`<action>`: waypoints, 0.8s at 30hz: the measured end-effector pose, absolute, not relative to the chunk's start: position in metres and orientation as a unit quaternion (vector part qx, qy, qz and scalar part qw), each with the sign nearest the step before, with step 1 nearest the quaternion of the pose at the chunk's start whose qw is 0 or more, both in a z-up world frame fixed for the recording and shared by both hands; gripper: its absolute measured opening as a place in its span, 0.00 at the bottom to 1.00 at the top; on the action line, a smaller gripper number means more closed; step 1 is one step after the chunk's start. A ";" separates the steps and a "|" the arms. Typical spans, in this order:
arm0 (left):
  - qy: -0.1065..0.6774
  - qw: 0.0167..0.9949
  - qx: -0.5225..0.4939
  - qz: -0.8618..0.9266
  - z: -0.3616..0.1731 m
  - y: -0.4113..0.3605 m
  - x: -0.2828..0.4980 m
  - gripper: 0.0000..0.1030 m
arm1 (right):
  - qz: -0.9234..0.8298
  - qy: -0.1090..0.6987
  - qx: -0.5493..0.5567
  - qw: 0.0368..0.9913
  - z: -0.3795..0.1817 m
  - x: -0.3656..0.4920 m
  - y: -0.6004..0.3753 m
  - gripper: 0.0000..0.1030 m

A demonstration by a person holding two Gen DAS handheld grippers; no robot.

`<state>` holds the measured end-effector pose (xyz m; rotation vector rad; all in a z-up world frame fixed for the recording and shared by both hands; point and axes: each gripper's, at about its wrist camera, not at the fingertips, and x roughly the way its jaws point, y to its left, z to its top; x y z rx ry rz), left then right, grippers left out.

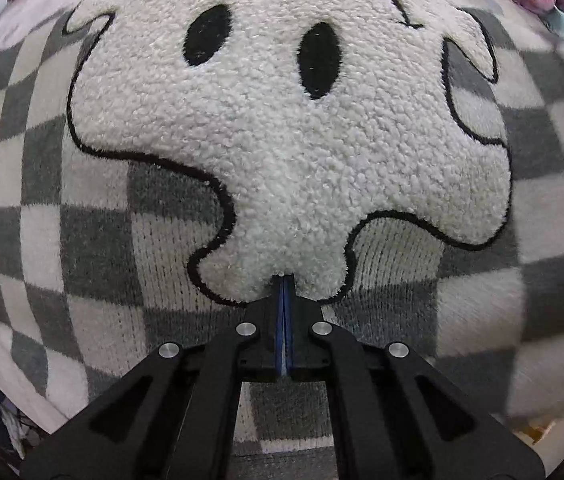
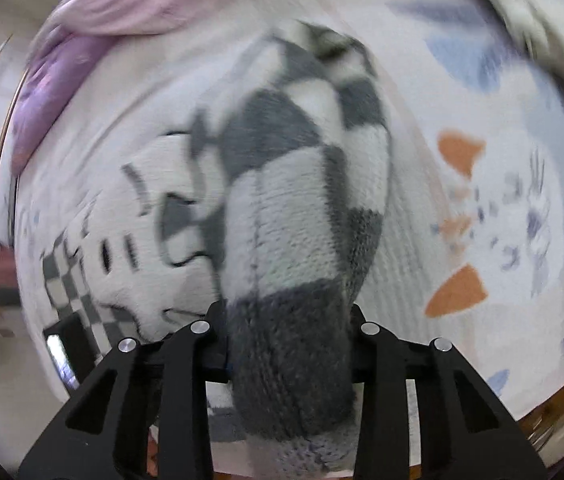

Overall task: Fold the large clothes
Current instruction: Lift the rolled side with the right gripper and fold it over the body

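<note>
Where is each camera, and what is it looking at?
Left wrist: sits on the left gripper, looking down at the sweater's fluffy ghost patch; its shut gripper shows.
Right wrist: sits on the right gripper, looking down at the sleeve it holds above the bed sheet.
Both see the checkered sweater and ghost.

Even, soft indoor light, no glare. The left wrist view is sharp centrally, smeared at its right edge; the right wrist view is motion-blurred throughout. Fisheye bending rims both.
</note>
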<state>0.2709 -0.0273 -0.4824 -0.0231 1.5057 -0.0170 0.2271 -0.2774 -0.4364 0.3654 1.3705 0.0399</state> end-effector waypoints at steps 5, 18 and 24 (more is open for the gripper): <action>0.669 0.743 0.008 -0.009 -0.478 -0.045 0.252 0.01 | 0.060 0.609 0.137 0.779 -0.400 0.230 -0.235 0.29; 0.647 0.755 -0.048 -0.089 -0.454 0.025 0.222 0.00 | 0.187 0.570 -0.040 0.799 -0.354 0.224 -0.120 0.28; 0.624 0.776 -0.085 -0.034 -0.394 0.131 0.205 0.00 | 0.245 0.586 -0.056 0.770 -0.346 0.233 -0.043 0.28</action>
